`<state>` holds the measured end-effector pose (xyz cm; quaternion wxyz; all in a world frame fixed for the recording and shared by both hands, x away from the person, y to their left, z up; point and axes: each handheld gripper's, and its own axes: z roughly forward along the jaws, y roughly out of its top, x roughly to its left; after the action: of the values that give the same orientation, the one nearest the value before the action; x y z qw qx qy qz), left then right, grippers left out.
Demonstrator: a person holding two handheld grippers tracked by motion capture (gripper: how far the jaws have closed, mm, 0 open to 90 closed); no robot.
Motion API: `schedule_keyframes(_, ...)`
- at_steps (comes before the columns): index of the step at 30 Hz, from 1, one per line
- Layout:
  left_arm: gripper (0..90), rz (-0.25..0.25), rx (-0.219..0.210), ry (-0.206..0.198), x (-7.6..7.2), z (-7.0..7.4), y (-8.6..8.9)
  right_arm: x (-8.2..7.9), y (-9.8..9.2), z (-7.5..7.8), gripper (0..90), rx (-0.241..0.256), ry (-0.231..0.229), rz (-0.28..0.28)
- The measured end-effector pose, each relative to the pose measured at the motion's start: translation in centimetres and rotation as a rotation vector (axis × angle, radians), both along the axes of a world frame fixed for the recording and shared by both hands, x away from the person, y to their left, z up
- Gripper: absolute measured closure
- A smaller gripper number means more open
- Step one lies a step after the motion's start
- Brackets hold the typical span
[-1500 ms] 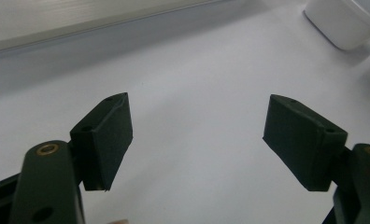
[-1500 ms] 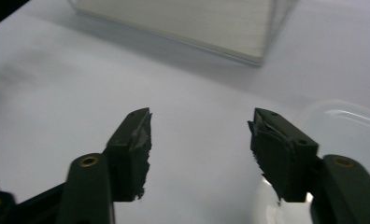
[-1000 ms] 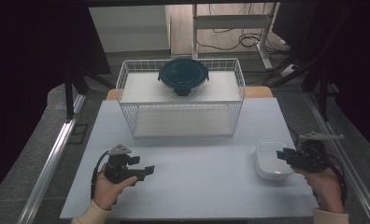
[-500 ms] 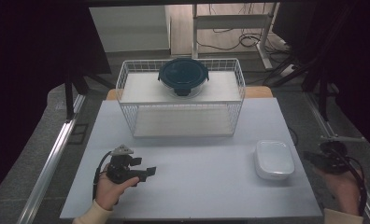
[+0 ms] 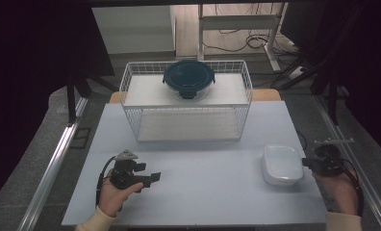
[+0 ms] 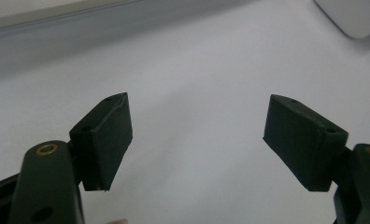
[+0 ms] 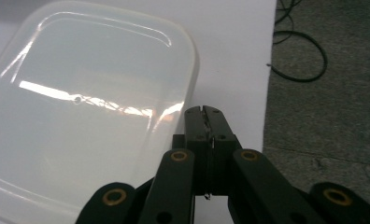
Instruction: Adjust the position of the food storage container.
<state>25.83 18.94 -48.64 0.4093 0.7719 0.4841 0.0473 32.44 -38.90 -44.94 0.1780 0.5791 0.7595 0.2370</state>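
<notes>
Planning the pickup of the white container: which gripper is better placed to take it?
Probably the right. The right gripper sits beside the white container at its right edge, though its jaws are shut and must open first. The left gripper is open but far across the table.

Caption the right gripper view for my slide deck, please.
Shut right tongs poised beside a translucent white lidded container near the white table's edge.

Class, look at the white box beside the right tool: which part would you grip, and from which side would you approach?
Probably grip the white box by its right rim, coming in from the right, where the right tool sits shut. The box lies flat and low with rounded corners, too broad to span, so the thin raised edge seems the likeliest hold. Open the jaws first.
</notes>
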Motion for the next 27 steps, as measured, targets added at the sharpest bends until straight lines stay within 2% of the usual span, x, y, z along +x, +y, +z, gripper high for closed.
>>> schedule_keyframes(8,23.0,0.001,0.000,-0.005,-0.1,0.2,0.0,0.0,0.6,-0.1,89.4,-0.009,0.009,0.021)
schedule_keyframes(10,23.0,0.000,-0.003,-0.003,-0.1,0.2,-0.1,0.0,1.1,-0.1,89.4,-0.007,0.015,0.041)
schedule_keyframes(13,23.0,-0.003,-0.007,-0.001,-0.1,0.2,-0.1,-0.1,2.6,0.0,89.3,0.024,0.026,0.102)
schedule_keyframes(18,23.1,-0.003,-0.009,-0.007,-0.2,0.4,0.0,0.0,4.8,0.0,89.4,0.007,0.023,0.151)
schedule_keyframes(21,23.1,0.000,-0.014,-0.010,-0.2,0.5,0.0,0.1,5.2,-0.1,89.4,-0.004,0.019,0.153)
schedule_keyframes(27,23.1,0.002,-0.012,-0.006,-0.2,0.4,0.1,0.2,5.5,-0.3,89.3,0.010,0.012,0.166)
